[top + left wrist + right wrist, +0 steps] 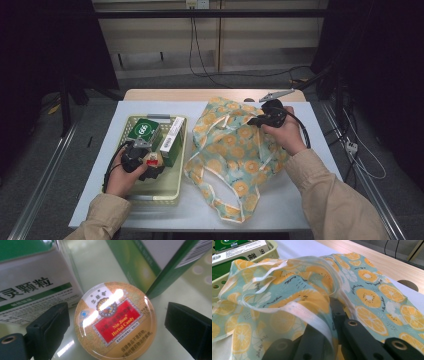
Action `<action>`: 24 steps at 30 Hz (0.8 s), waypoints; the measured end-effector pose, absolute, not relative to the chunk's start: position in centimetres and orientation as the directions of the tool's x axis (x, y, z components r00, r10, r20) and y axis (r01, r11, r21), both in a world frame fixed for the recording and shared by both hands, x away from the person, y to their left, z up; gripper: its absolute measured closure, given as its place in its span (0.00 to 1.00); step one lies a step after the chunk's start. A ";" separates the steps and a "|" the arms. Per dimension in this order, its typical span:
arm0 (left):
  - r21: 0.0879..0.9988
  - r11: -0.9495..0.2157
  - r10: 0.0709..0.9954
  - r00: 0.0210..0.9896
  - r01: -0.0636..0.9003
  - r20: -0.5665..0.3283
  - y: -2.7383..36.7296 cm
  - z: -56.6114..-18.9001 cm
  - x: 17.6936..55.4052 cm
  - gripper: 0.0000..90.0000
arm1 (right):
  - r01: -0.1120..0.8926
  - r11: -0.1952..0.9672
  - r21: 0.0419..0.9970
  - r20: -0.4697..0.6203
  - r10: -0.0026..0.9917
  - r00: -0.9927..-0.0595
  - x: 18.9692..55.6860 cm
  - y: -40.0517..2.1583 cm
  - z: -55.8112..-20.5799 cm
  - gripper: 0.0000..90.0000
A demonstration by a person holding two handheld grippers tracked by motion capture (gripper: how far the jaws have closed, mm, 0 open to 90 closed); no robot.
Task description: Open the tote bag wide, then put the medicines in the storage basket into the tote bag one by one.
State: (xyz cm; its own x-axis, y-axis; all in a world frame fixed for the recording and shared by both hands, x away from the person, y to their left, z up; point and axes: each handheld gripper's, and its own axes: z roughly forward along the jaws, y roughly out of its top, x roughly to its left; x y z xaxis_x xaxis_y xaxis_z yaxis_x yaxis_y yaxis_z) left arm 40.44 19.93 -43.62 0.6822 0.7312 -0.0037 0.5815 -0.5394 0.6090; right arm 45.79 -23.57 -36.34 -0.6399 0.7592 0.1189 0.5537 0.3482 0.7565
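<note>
A round candy tin (115, 322) with a gold and red label lies on the floor of a pale yellow basket (155, 199). My left gripper (116, 315) hovers over the tin, open, one jaw on each side and neither pressing on it. In the high view the left gripper (145, 162) sits inside the basket by the tin (153, 160). A soft bag (235, 150) printed with orange slices lies crumpled to the basket's right. My right gripper (256, 120) is shut on the bag's fabric near its white-trimmed rim (307, 312), lifting it a little.
Two green and white boxes (143, 131) (172, 140) stand in the basket just beyond the tin, close to the left jaws. A white cover (280, 200) lies over the table, with a bare wooden strip (200, 94) at the far edge.
</note>
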 end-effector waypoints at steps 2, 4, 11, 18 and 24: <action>0.600 -0.536 0.730 0.683 0.594 -0.024 19.9 -43.7 40.5 0.07 | 0.553 0.347 0.757 0.120 0.759 -0.640 45.8 -23.6 -36.4 1.00; 0.592 -0.540 0.728 0.685 0.599 -0.029 19.9 -43.8 40.5 0.07 | 0.555 0.348 0.755 0.122 0.758 -0.641 45.8 -23.5 -36.5 1.00; 0.562 -0.566 0.728 0.686 0.603 -0.003 19.6 -43.9 40.6 0.09 | 0.549 0.352 0.758 0.117 0.754 -0.646 45.6 -23.4 -36.4 1.00; 0.540 -0.544 0.760 0.650 0.642 -0.006 19.7 -44.0 40.5 0.20 | 0.551 0.351 0.757 0.120 0.754 -0.646 45.4 -23.6 -36.6 1.00; 0.560 -0.527 0.761 0.648 0.640 -0.025 19.8 -43.5 40.2 0.23 | 0.553 0.349 0.757 0.121 0.755 -0.644 45.4 -23.8 -36.7 1.00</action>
State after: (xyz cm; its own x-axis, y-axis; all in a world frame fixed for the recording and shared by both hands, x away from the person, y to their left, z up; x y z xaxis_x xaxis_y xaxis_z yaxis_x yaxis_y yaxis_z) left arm 40.18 19.83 -43.47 0.6485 0.7608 -0.0246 0.6395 -0.5270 0.5597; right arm 45.37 -23.77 -36.66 -0.6439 0.7554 0.1215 0.5526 0.3493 0.7567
